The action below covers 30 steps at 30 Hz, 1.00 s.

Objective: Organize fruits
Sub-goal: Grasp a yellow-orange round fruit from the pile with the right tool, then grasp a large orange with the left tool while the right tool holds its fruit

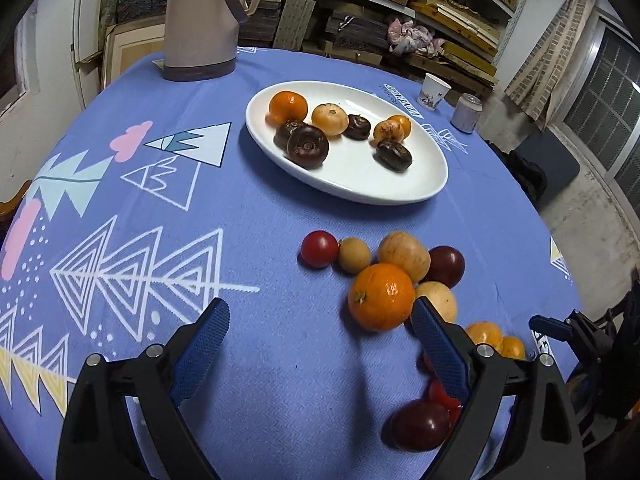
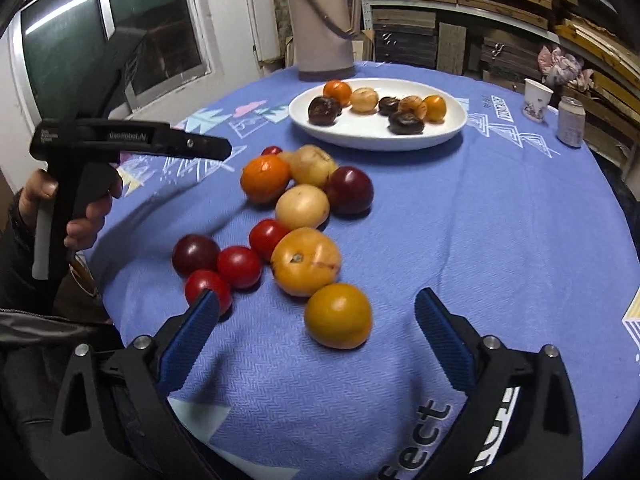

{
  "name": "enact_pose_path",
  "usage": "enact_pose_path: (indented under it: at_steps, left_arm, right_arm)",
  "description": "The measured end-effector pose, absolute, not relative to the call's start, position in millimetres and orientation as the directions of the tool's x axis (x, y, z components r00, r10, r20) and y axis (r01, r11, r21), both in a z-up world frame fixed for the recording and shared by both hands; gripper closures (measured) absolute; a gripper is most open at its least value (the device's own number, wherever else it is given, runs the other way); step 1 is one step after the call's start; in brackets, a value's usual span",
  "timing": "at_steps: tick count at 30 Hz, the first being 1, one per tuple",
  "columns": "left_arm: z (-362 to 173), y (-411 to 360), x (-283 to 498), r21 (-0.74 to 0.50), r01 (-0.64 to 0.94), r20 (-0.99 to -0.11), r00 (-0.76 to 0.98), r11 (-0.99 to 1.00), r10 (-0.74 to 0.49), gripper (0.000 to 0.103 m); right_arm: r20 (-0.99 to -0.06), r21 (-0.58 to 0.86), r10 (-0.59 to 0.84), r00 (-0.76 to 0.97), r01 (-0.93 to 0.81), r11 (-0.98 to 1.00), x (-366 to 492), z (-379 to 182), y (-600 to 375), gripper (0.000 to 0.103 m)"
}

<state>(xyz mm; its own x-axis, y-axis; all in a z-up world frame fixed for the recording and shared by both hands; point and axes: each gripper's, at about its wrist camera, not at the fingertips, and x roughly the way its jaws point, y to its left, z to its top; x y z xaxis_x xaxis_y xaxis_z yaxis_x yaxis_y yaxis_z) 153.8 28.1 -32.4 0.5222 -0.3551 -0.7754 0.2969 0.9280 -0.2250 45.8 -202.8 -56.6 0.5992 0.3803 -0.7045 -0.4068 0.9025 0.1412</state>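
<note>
On a round table draped in a blue patterned cloth (image 1: pixel 248 380), the left gripper (image 1: pixel 320 354) is hovering with its blue-padded jaws spread wide and pinching nothing, an orange (image 1: pixel 381 296) lying just beyond its right finger. A white oval plate (image 1: pixel 360 184) farther back is holding seven fruits.

From the right wrist, the right gripper (image 2: pixel 318 338) is likewise standing spread and empty, a yellow-orange fruit (image 2: pixel 338 315) sitting between its fingertips amid loose fruits. A hand (image 2: pixel 80 216) is gripping the left tool's handle.

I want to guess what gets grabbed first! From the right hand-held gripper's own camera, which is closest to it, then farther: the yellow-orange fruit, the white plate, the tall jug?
1. Yellow-orange fruit, just ahead between the open fingers of the right hand-held gripper.
2. White plate, mid-table.
3. Tall jug, at the far edge.
</note>
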Motion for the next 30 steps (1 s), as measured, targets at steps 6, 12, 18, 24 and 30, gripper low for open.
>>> enact_pose_path:
  at_steps: [6, 12, 18, 24, 30]
  left_arm:
    - [-44.5, 15.4, 147.6, -0.177, 0.308, -0.798, 0.511, 0.935, -0.319, 0.01]
    - [-49.9, 1.0, 141.1, -0.129, 0.352, -0.81, 0.502, 0.927, -0.303, 0.01]
    - [-54.7, -7.6, 145.4, -0.116, 0.373, -0.795, 0.521, 0.921, -0.311, 0.01]
    - [-65.7, -16.3, 156.6, -0.108, 0.364, -0.808, 0.51, 0.925, -0.295, 0.014]
    - [-73.4, -22.4, 164.3, -0.048, 0.355, -0.821, 0.518, 0.934, -0.239, 0.013]
  right_arm:
    - [-0.747, 0.114, 0.332, 0.576, -0.381, 0.917, 54.1, -69.9, -198.7, 0.045]
    - [-0.758, 0.101, 0.306, 0.576, -0.36, 0.927, 58.3, -77.3, -199.9, 0.066]
    - [-0.748, 0.134, 0.334, 0.573, -0.362, 0.922, 58.8, -79.5, -205.0, 0.066]
    - [-0.743, 0.143, 0.343, 0.575, -0.365, 0.92, 58.7, -81.0, -206.2, 0.066]
    - [-0.745, 0.143, 0.343, 0.572, -0.366, 0.92, 60.1, -81.2, -205.5, 0.066]
